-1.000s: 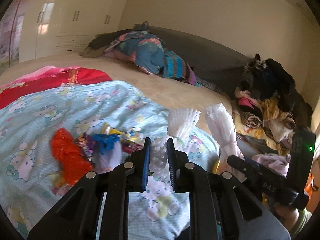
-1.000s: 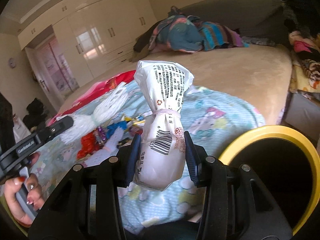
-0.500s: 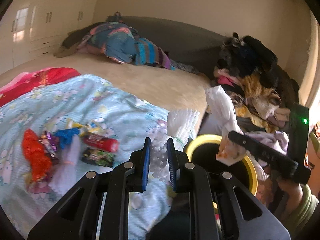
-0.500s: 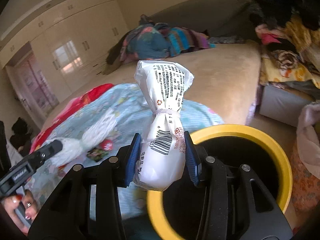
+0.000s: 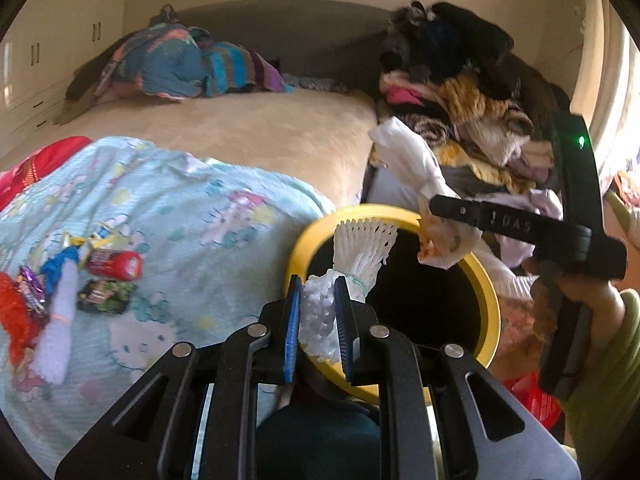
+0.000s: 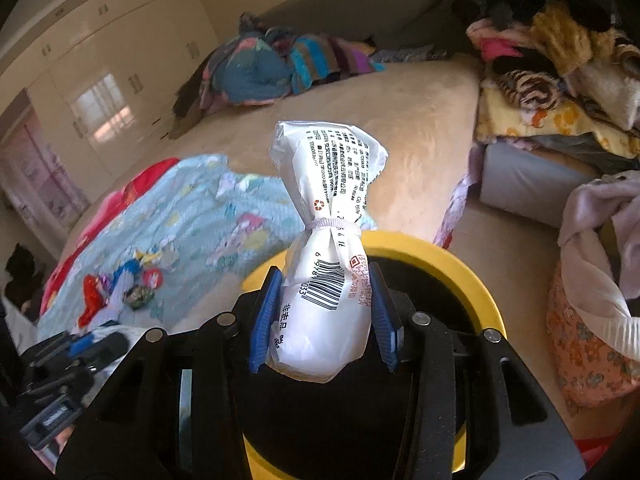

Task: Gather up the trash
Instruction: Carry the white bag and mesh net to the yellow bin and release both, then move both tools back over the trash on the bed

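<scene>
White foam net [image 5: 320,312] is pinched in my left gripper [image 5: 318,328] over the yellow bin's [image 5: 490,300] near-left rim. My right gripper [image 6: 324,316] clamps a tied bag [image 6: 324,280] above that bin. Wrappers [image 5: 108,276] lie far left on the blanket [image 5: 200,240].

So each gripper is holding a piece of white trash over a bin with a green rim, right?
Not quite: the bin's rim is yellow, not green, as the right wrist view shows. The rest stands: the left gripper holds a white foam net and the right gripper a white tied packet over it.
</scene>
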A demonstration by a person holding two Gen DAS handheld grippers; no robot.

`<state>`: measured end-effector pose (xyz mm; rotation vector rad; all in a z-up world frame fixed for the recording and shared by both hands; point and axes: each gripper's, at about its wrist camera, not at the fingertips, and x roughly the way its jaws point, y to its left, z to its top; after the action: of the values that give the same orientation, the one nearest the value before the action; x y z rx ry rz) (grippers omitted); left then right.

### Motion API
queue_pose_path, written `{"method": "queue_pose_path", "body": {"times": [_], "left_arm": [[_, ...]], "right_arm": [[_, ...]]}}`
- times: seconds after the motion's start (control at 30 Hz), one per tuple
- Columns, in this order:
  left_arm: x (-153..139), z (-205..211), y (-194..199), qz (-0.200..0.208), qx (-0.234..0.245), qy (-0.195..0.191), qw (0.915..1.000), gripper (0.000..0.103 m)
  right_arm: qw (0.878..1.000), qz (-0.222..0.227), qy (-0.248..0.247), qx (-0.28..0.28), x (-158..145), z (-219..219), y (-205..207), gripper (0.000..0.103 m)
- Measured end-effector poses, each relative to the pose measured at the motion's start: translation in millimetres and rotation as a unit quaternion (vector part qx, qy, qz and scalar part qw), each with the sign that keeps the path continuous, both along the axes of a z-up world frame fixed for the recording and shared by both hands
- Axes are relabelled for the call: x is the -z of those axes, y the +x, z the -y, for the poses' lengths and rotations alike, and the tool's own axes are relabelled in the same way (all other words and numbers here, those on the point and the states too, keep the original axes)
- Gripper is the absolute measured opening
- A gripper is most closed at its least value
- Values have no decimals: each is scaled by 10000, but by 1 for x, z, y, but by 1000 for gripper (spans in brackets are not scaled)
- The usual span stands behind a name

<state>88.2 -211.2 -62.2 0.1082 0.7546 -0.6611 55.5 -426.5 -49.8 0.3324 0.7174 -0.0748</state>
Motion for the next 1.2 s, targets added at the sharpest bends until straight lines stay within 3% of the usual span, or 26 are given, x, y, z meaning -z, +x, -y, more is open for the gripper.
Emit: {"method": "queue_pose_path", "body": {"times": [0.2,0.27,0.37,0.43,0.47,0.5,0.63,1.2], "left_arm": [[16,17,1,-149,106,148,9997,17],[20,21,2,-194,198,99,9996,21],[22,22,1,-134,224,32,9997,68],[20,19,1,-78,182,-49,9998,76],[19,17,1,-35,120,-49,9999,86],[18,16,0,-8,79,-55,10000,90],[10,3,-2,91,-56,-308,9995,96],[-9,-60,3,266,-1041,-818,9908,97]], "right_arm": [[9990,-183,-15,-398,12,9,-2,36],[9981,-260,-48,-554,14,12,-2,45],[9975,-450,-160,-512,20,18,-2,62],[9980,-523,-191,-297,23,22,-2,65],[9981,-527,-201,-231,23,24,-2,70],[9983,-502,-279,-123,21,23,-2,71],[9986,-333,-405,-54,14,16,-1,73],[9963,436,-708,-210,-28,-37,-3,77]]}}
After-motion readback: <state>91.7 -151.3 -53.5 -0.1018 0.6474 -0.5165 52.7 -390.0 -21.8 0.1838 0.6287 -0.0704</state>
